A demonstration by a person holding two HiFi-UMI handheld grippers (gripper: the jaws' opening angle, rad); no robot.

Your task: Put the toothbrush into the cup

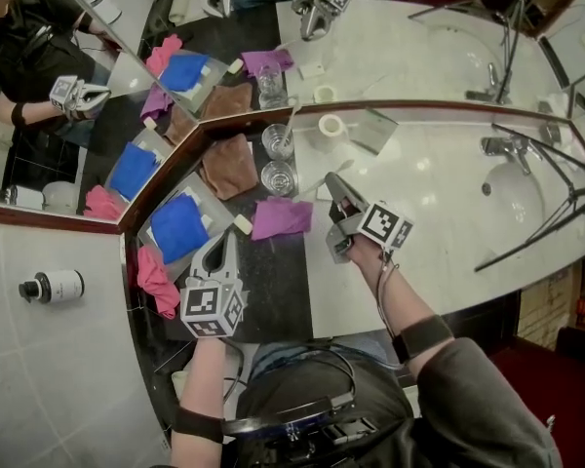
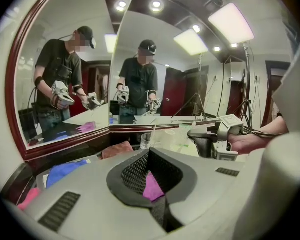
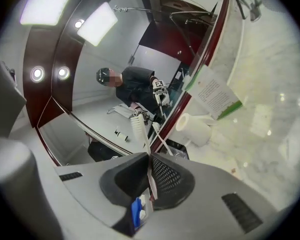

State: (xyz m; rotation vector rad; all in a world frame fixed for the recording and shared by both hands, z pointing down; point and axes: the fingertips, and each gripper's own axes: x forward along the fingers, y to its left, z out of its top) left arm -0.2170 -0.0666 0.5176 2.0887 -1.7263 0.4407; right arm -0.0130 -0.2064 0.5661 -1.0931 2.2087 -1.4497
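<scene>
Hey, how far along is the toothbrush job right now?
Done: one toothbrush stands in the far cup. In hand: the right gripper is shut on a second toothbrush. Left: drop it into a cup; the near cup looks empty.

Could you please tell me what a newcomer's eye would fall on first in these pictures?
Most striking is the white toothbrush clamped in the right gripper, its bristle head sticking out past the jaws, close to a glass cup at the back of the counter. The angled corner mirrors repeat the person and both grippers. A blue cloth and a purple cloth lie beside the shut left gripper.
</scene>
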